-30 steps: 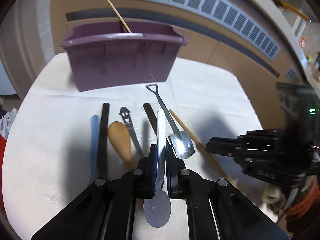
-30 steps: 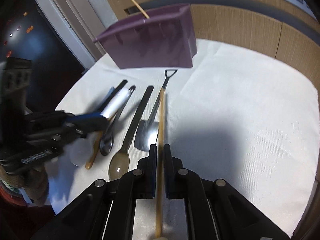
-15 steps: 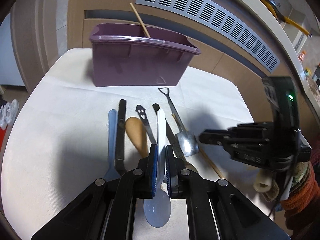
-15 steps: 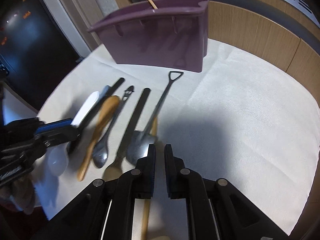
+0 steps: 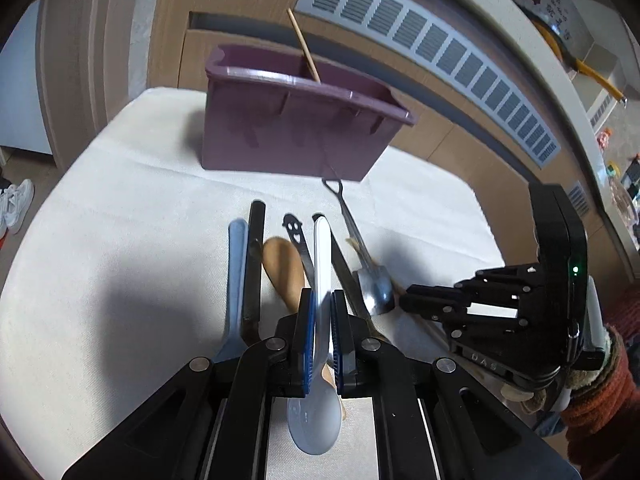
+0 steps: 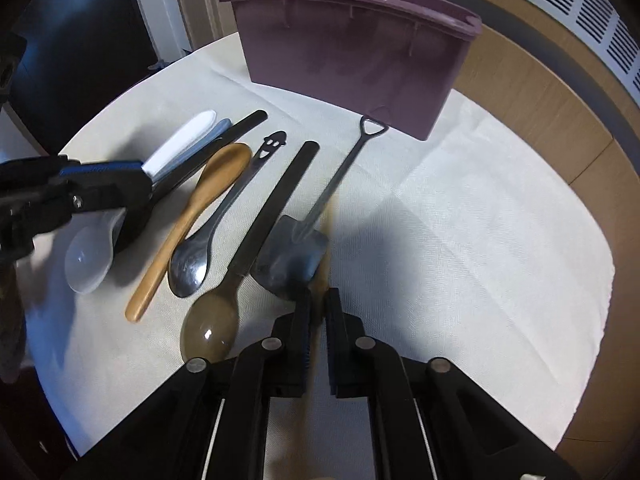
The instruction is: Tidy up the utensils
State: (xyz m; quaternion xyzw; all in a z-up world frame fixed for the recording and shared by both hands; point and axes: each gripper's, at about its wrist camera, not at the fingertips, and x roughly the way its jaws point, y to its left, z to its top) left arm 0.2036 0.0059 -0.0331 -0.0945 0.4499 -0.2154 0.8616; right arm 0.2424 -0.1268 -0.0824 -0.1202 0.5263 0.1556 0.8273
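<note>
My left gripper (image 5: 321, 312) is shut on a white plastic spoon (image 5: 322, 264), held above the row of utensils; it also shows in the right wrist view (image 6: 182, 142). My right gripper (image 6: 317, 312) is slightly open around a wooden chopstick (image 6: 326, 248) that lies blurred between its jaws beside the shovel-shaped spoon (image 6: 320, 216). The purple caddy (image 5: 296, 132) stands at the back with one chopstick (image 5: 304, 46) in it.
On the white cloth (image 6: 460, 240) lie a wooden spoon (image 6: 192, 208), a smiley-handled steel spoon (image 6: 224, 208), a black-handled spoon (image 6: 264, 220), a pale blue utensil (image 5: 234, 276) and a black-handled one (image 5: 253, 264). A wooden wall with vents (image 5: 440, 60) is behind.
My right gripper's jaws opened and the chopstick slipped down from its grip toward the cloth. My left gripper, still holding the white spoon, rose and drew back a little.
</note>
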